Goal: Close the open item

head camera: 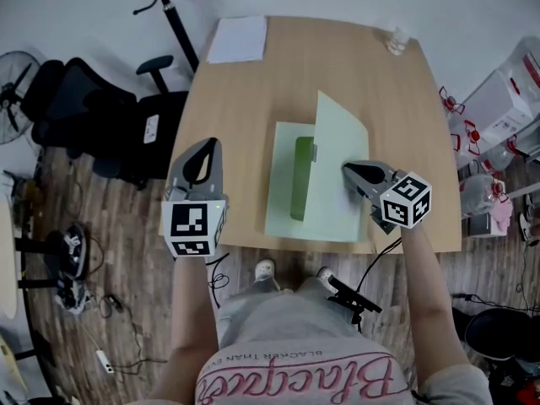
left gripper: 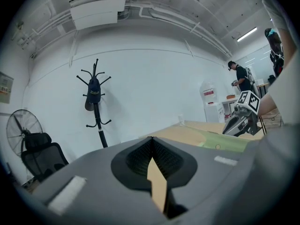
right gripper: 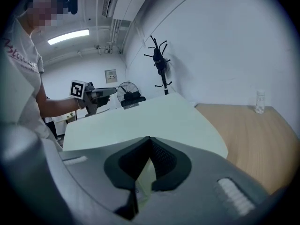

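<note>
Pinching the raised cover of the pale green folder at mid-table, the right gripper is clamped on the flap's edge, apparently to swing it left over the dark clip. The left gripper, jaws together and empty, hovers at the table's left edge, clear of that path. A paper sheet and a small bottle sit at the far corners, obstructing nothing.

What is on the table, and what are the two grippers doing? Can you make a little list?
table: wooden table
folder: green folder, open, in the middle
cover: its right cover tilted up, not shut yet
right gripper: right gripper, jaws together, tip against the cover
left gripper: left gripper, jaws together, empty, at the table's left edge, off the folder
paper: white sheet, far left corner
bottle: small clear bottle, far right corner
</note>
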Tool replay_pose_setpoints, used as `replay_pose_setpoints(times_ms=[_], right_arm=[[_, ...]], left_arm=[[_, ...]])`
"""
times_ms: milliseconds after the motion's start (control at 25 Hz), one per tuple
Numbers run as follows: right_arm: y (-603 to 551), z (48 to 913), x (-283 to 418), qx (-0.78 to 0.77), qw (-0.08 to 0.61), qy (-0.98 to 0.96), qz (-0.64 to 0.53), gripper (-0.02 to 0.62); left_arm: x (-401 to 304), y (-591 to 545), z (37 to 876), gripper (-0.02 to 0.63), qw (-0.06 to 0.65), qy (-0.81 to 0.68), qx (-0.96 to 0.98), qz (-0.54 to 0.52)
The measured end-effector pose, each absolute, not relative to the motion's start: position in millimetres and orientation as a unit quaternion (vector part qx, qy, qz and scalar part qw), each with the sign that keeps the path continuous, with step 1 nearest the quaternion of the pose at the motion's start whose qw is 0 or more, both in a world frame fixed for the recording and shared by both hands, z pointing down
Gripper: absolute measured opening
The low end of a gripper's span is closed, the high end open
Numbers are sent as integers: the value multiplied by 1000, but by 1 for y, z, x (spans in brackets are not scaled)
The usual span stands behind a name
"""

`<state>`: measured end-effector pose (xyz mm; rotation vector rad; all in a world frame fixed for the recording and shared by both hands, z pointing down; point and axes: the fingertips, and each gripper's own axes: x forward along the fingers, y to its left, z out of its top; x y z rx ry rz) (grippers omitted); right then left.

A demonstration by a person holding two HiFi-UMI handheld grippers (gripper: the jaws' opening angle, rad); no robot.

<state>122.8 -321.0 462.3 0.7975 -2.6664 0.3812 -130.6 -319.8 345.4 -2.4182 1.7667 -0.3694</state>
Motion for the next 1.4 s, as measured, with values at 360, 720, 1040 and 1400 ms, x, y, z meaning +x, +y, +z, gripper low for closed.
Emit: replay_pose_setpoints(times_ms=[360, 720, 1040, 1400], right_arm=[[-318, 483, 86, 260, 232, -931, 105, 3], [-312, 508, 65, 253, 277, -921, 102, 3], [-308, 543, 44, 212, 413, -885, 41, 3], [-308, 552, 22, 179, 489, -854, 18, 3]], left_arm=[[-147, -318, 356, 17, 55, 584, -800, -126], [-166, -319, 368, 17, 38, 590, -797, -123], [-179, -319, 381, 17, 23, 589, -799, -124], [-190, -321, 396, 17, 4, 589, -800, -117]])
